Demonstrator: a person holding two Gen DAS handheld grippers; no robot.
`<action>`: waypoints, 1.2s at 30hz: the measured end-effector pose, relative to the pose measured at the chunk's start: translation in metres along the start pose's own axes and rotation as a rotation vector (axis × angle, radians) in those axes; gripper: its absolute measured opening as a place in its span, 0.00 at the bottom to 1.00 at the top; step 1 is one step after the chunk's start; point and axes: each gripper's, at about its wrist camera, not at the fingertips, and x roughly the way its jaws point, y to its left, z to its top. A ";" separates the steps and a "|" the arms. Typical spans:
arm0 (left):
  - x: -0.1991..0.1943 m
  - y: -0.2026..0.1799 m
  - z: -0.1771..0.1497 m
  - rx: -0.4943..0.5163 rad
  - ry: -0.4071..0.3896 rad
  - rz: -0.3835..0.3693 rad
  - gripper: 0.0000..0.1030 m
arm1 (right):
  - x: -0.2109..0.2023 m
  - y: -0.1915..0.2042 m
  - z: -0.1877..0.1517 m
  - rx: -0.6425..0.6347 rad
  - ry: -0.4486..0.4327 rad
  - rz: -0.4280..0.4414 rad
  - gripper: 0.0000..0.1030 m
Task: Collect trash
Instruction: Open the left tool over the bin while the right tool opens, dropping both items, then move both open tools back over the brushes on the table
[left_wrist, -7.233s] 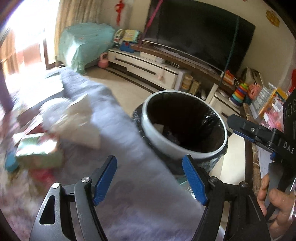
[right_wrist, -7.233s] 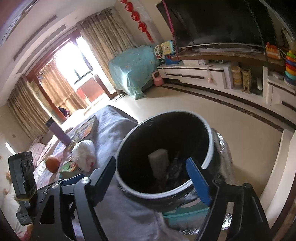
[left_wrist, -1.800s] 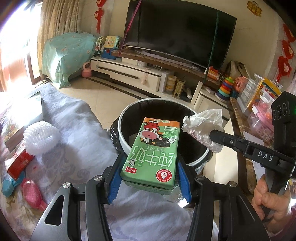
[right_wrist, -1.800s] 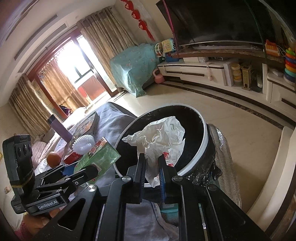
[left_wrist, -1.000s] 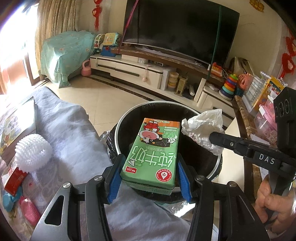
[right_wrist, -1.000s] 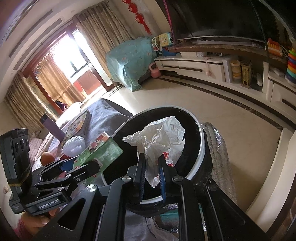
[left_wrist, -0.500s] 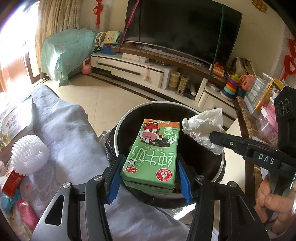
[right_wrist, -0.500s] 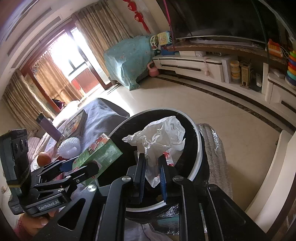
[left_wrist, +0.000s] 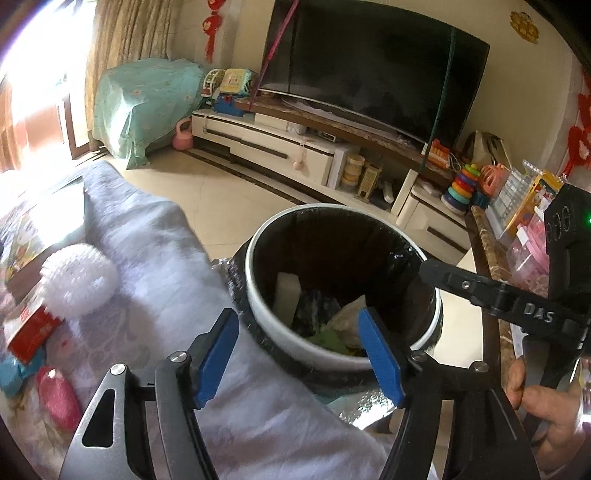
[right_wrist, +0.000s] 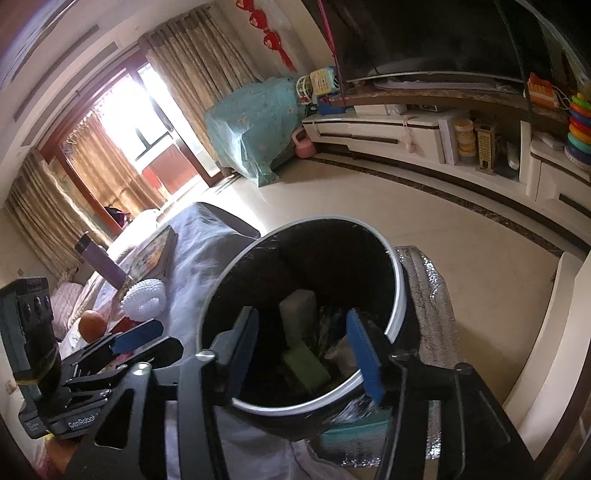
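A round trash bin with a white rim and black liner stands on the floor beside the covered table; it also shows in the right wrist view. Inside lie a green carton, a white block and a crumpled plastic bag. My left gripper is open and empty just above the bin's near rim. My right gripper is open and empty over the bin's mouth; it also shows in the left wrist view.
A grey-white cloth covers the table left of the bin. On it lie a white bristly ball, a red box, a pink item and an orange. A TV stand lines the far wall.
Both grippers have opened. The green carton left my left gripper and the plastic bag left my right gripper; both now lie inside the bin.
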 end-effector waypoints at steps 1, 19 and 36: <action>-0.005 0.003 -0.006 -0.007 -0.001 0.002 0.66 | -0.002 0.003 -0.002 -0.001 -0.007 0.005 0.66; -0.098 0.073 -0.090 -0.163 -0.036 0.075 0.67 | -0.015 0.079 -0.053 -0.084 -0.027 0.098 0.88; -0.162 0.135 -0.135 -0.240 -0.053 0.156 0.68 | 0.014 0.159 -0.095 -0.247 0.052 0.179 0.88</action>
